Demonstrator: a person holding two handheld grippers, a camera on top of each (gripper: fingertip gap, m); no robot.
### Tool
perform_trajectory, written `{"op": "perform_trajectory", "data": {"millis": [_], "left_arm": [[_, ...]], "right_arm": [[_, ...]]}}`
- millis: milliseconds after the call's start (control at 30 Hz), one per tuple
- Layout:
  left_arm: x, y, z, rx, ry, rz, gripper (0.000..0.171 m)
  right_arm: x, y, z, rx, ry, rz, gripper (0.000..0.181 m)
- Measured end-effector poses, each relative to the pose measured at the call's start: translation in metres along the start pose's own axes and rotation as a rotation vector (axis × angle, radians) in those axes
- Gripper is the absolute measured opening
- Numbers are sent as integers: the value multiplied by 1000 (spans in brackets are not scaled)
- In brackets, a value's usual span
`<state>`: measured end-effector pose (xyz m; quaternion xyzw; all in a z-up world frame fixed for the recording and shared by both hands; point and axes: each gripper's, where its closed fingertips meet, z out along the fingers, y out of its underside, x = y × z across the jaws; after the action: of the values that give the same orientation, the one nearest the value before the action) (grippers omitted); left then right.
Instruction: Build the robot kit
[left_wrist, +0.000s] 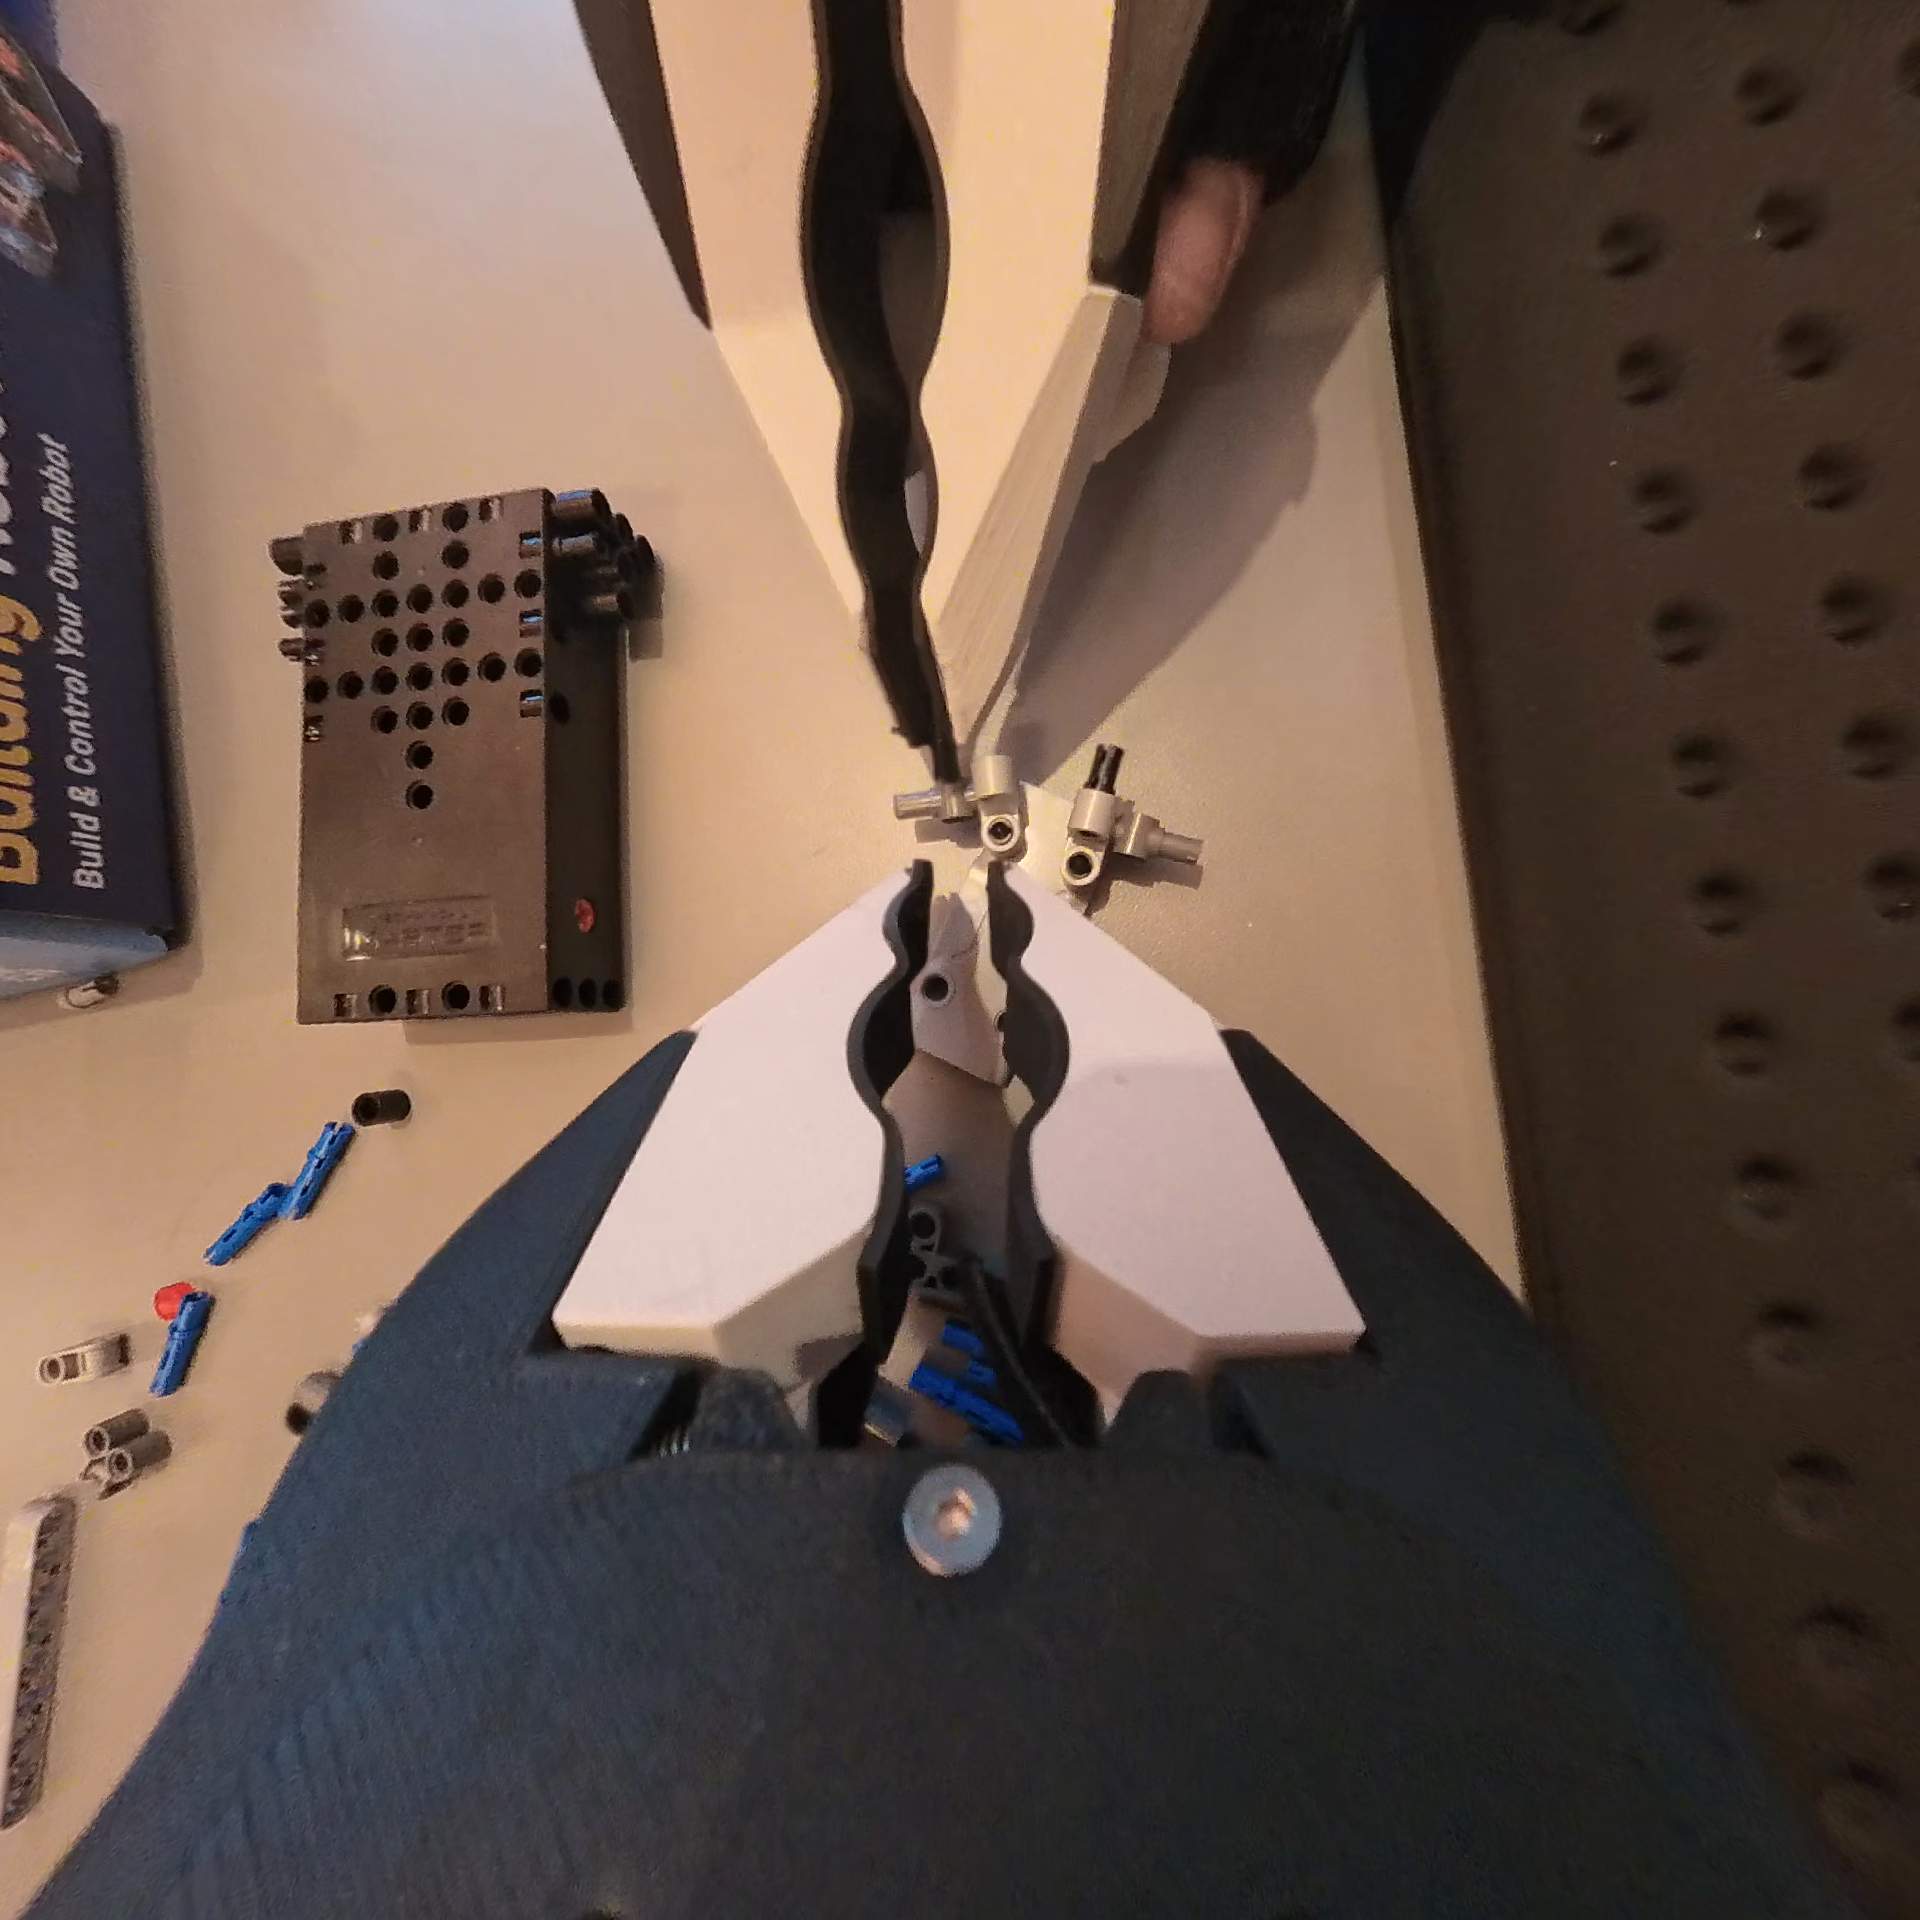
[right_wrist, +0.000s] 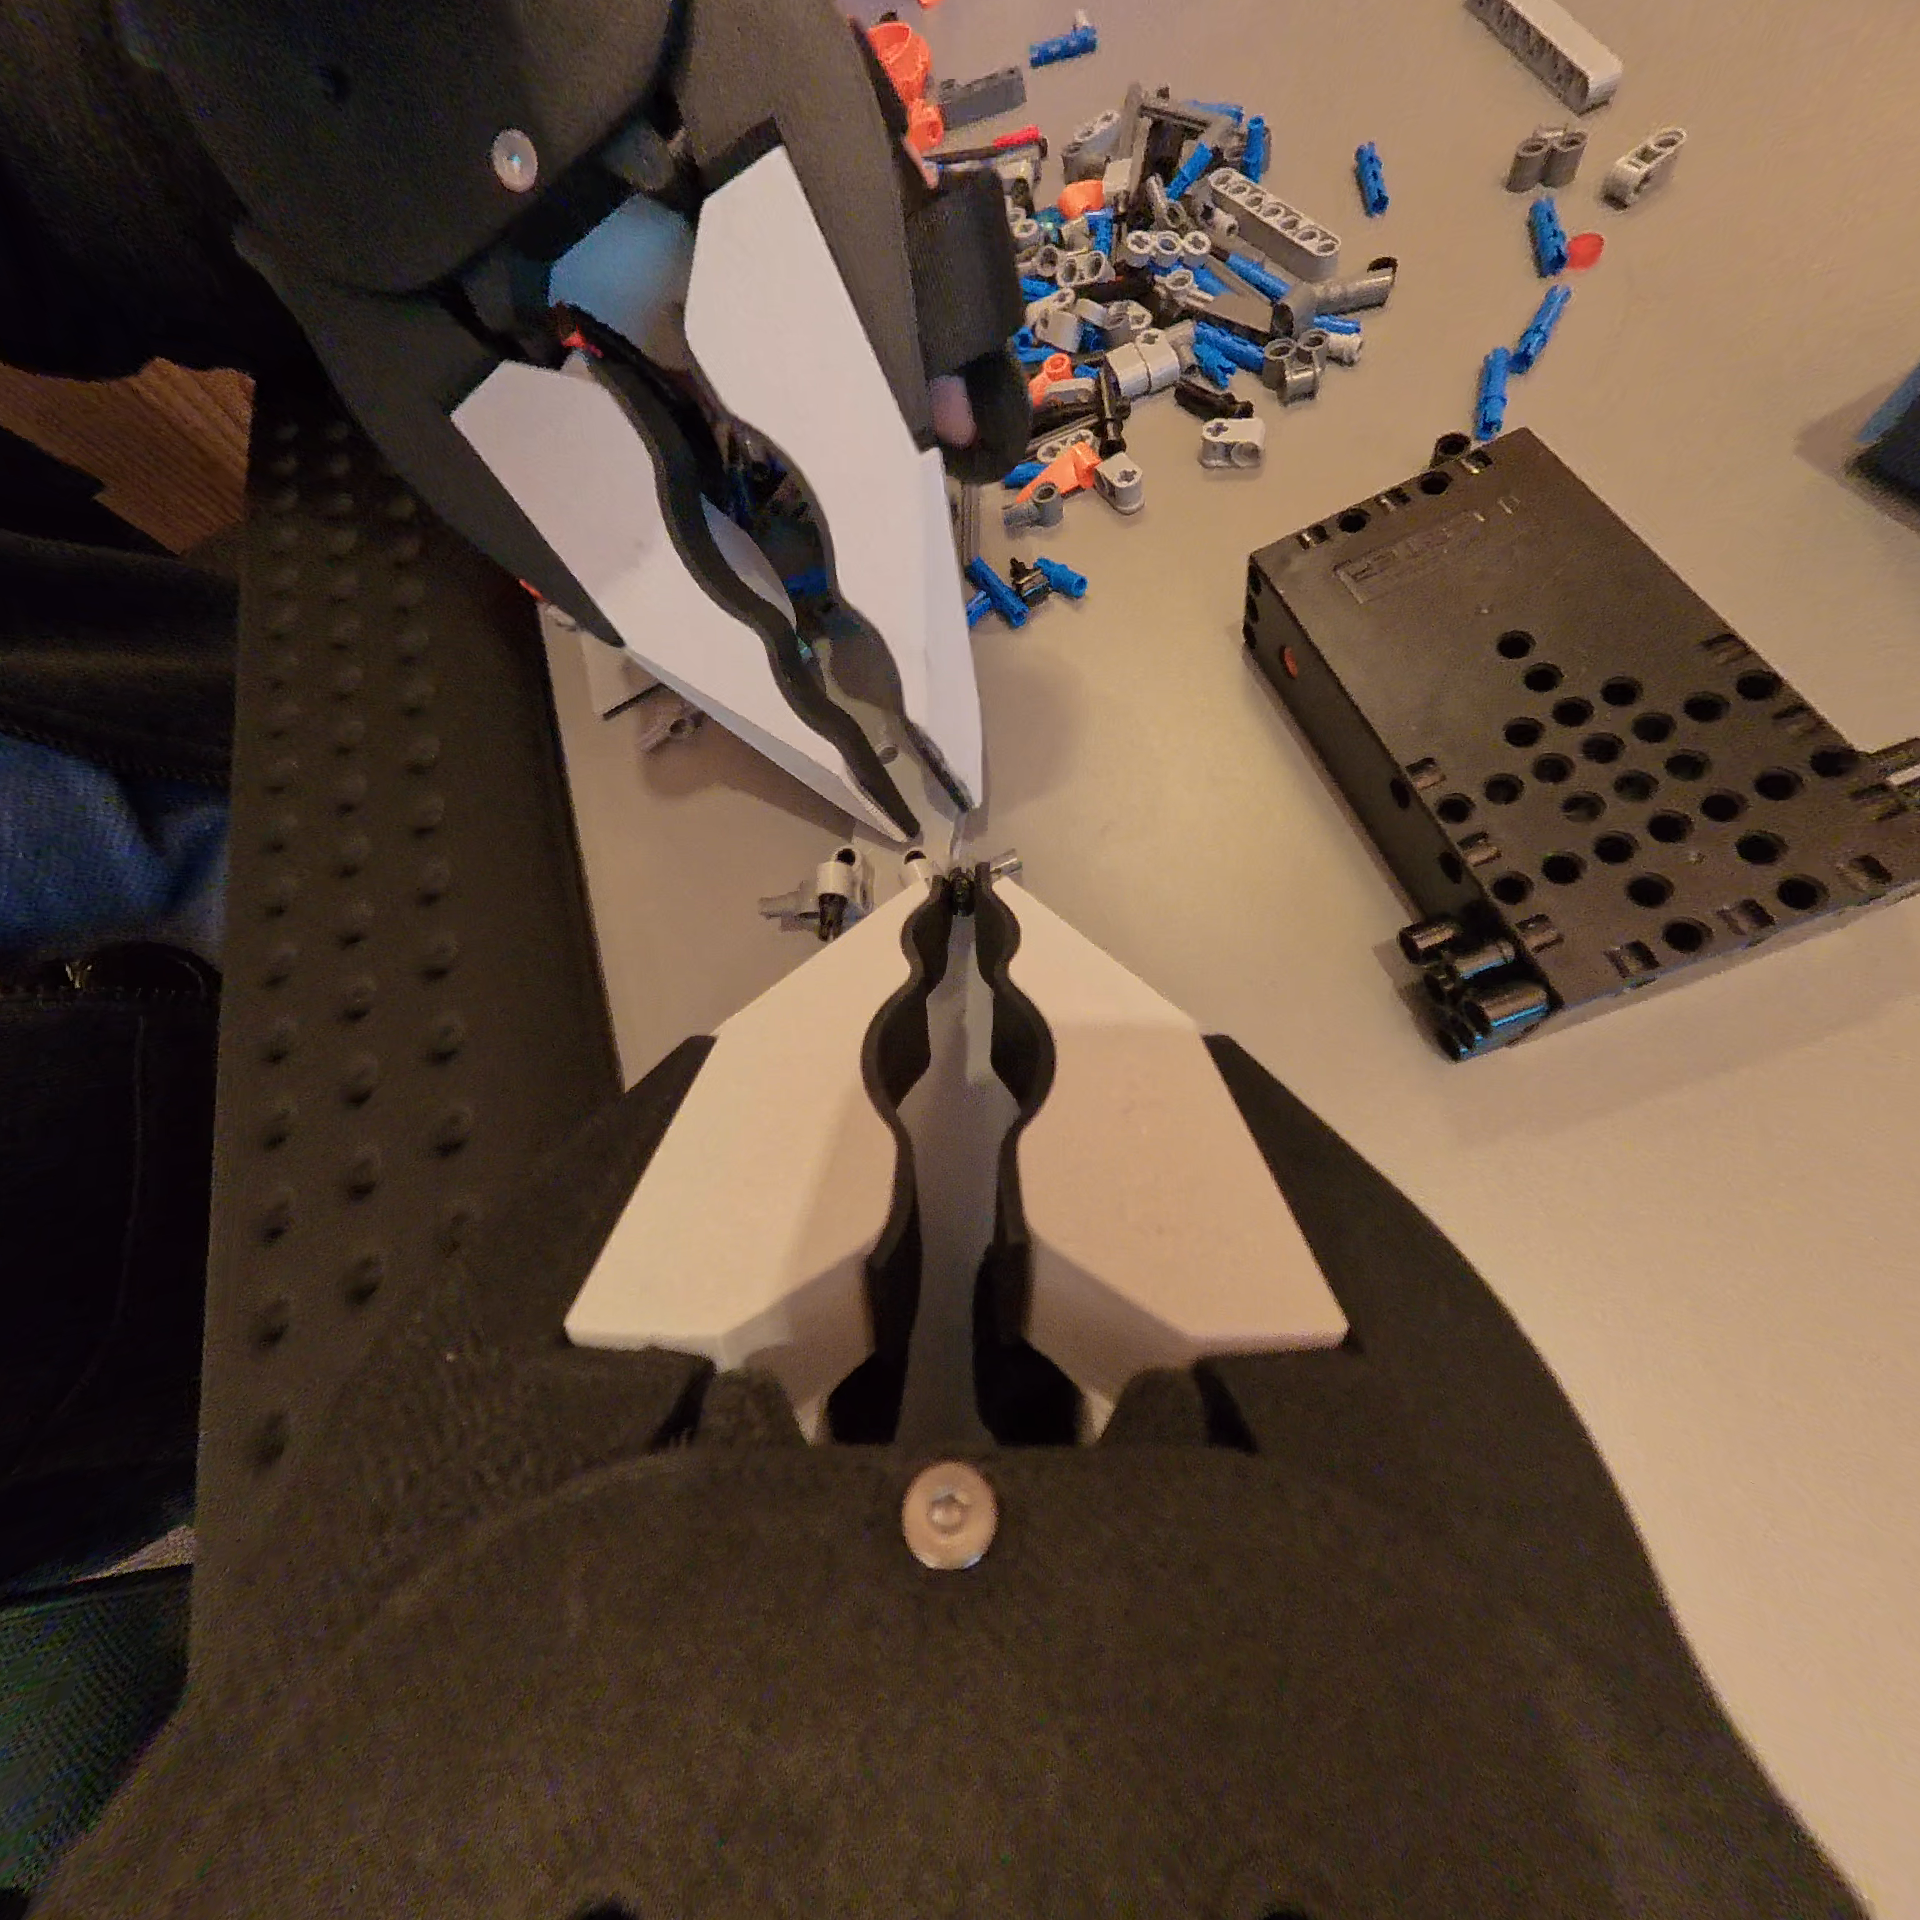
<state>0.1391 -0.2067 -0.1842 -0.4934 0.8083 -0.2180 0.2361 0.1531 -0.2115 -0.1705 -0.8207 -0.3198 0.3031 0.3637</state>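
Going left to right off my left-hand cam: a blue box (left_wrist: 73, 520) sits at the edge of the pale table (left_wrist: 416, 260). Next to it a black block full of round holes (left_wrist: 457, 748) lies flat, with a few loose blue pins (left_wrist: 312, 1164) and small grey bits scattered nearer me.

Dead centre is my left gripper (left_wrist: 958, 888). Its jaws are only a sliver apart, and there's something thin and pale in the gap at the tips. Honestly I can't tell whether I'm actually pinching it or it's just lying underneath.

Coming in from the opposite side, my right gripper (right_wrist: 961, 899) meets it almost tip to tip. Those jaws are pressed together on a small grey connector (left_wrist: 982, 808), which has a black pin in it and is just off the table surface. A fingertip (left_wrist: 1195, 260) pokes out of a dark glove up on that gripper's body.

Just right of the tips a second grey connector (left_wrist: 1101, 816) lies on the table with its own black pin, near the held one but not touching it. Far right is a dark dimpled mat (left_wrist: 1662, 935) running along the table edge.
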Motion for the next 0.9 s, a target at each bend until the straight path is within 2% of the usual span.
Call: {"op": "perform_trajectory", "data": {"millis": [133,467,900], "left_arm": [[1,-11,-6,47,-3,31,8],[9,-13,6,32,48,51,10],[9,-14,5,55,-35,97,5]], "right_arm": [[-1,2,-6,5,5,4,3],[-8,5,-1,-18,-35,-2,3],[-9,2,-1,-4,-41,-4,2]]}}
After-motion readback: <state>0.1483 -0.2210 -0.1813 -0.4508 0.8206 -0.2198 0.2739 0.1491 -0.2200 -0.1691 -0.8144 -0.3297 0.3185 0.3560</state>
